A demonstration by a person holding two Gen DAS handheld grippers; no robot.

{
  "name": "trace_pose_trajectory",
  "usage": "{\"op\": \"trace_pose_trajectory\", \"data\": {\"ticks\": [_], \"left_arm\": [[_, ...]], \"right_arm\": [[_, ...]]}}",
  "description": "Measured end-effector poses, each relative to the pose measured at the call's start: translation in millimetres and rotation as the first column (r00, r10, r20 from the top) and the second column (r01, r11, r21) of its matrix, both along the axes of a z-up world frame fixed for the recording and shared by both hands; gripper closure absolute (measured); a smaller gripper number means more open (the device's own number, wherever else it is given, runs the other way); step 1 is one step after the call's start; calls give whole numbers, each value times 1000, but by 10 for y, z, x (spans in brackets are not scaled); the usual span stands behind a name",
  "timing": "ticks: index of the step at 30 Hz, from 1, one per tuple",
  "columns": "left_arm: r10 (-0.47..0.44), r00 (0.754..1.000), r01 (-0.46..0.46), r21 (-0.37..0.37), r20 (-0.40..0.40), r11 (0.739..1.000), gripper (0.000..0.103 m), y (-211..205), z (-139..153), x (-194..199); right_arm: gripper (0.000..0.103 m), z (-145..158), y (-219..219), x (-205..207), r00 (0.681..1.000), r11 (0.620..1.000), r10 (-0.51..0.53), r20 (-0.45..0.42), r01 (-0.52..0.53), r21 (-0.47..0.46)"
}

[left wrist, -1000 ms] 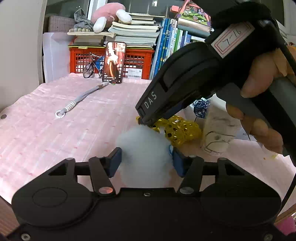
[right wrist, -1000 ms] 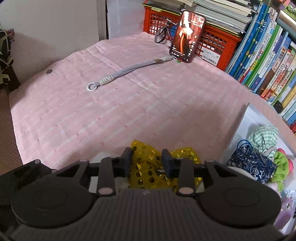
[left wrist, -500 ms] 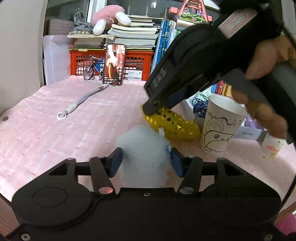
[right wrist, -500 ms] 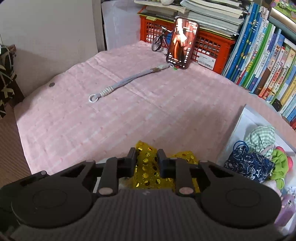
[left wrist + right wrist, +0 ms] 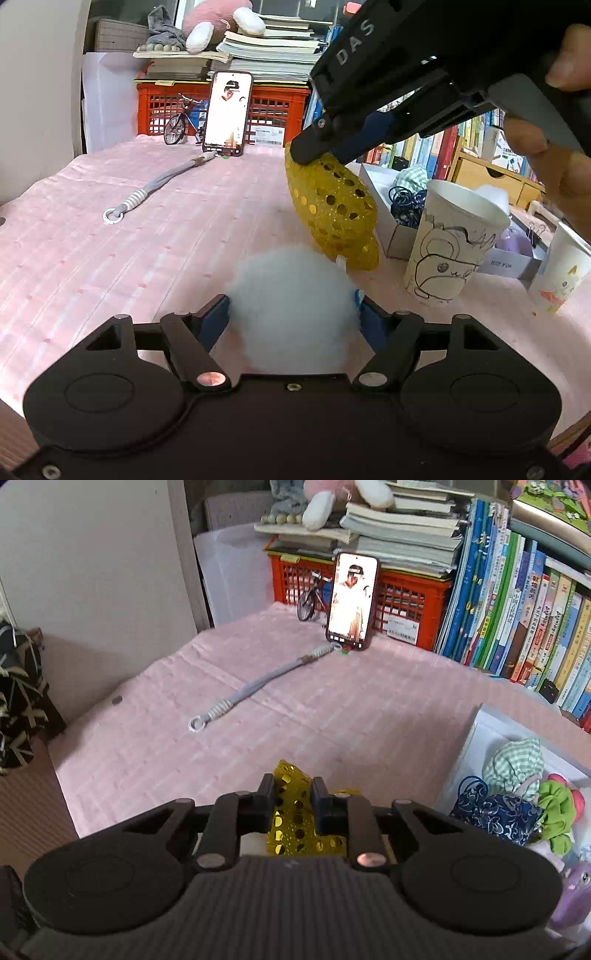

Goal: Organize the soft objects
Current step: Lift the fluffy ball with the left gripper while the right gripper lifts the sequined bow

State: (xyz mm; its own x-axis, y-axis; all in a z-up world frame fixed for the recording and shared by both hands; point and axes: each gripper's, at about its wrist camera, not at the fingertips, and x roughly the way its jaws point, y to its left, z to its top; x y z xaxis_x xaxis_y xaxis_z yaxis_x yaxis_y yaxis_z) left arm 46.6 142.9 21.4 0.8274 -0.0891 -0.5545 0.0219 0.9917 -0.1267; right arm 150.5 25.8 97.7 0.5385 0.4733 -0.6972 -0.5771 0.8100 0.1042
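A pink quilted cloth [image 5: 110, 236] covers a table. In the left wrist view, the left gripper [image 5: 293, 317] sits at 6 o'clock, its two blue-padded fingers [image 5: 216, 321] pinching a white ball of cotton stuffing [image 5: 291, 306] between them, the fluff bulging out above the pads. Just beyond the fluff, toward 12 o'clock, the right gripper [image 5: 293, 803] comes in from the upper right, held by a person's hand [image 5: 550, 147], and clamps the top of a gold sequinned pouch [image 5: 332, 206], which hangs down from it with its lower end near the cloth and just beside the stuffing. The right wrist view shows those fingers pressed close on a fold of the gold fabric. At 3 o'clock of the left view stands a paper cup with a drawn cartoon [image 5: 448, 240], white fluff showing behind its rim, and a second paper cup [image 5: 561, 269] farther right. Behind the cups lies a white open box [image 5: 476, 738] holding a green checked pouch [image 5: 517, 760], a dark blue floral pouch [image 5: 495, 812] and a green plush toy [image 5: 557, 812]. At 11 o'clock a grey lanyard [image 5: 155, 188] lies on the cloth, leading to a lit phone [image 5: 228, 112] propped against a red crate [image 5: 162, 107], with a toy bicycle [image 5: 181, 123] beside it. Stacked books top the crate and upright books fill the right side
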Motion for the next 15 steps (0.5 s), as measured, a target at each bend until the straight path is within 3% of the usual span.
{"op": "trace_pose_trajectory", "data": {"ticks": [8,12,14,15], "left_arm": [[-5,1000,4,30,23,1000,46,-15,67,-59],[-12,999,10,48,30,999,49,-58,94,-54],[-13,999,11,57,32,998,49,-74,84,-53],[-13,999,11,60,34,998,47,-81,82,-57]], "right_arm": [[79,61,-105,7,1000,998,-15,-2,15,59],[78,-8,-97,30,1000,999,-17,-23,17,33],[73,-82,-56,45,999,1000,-9,-49,10,16],[63,-113,-35,55,998,1000,-3,-64,3,10]]}}
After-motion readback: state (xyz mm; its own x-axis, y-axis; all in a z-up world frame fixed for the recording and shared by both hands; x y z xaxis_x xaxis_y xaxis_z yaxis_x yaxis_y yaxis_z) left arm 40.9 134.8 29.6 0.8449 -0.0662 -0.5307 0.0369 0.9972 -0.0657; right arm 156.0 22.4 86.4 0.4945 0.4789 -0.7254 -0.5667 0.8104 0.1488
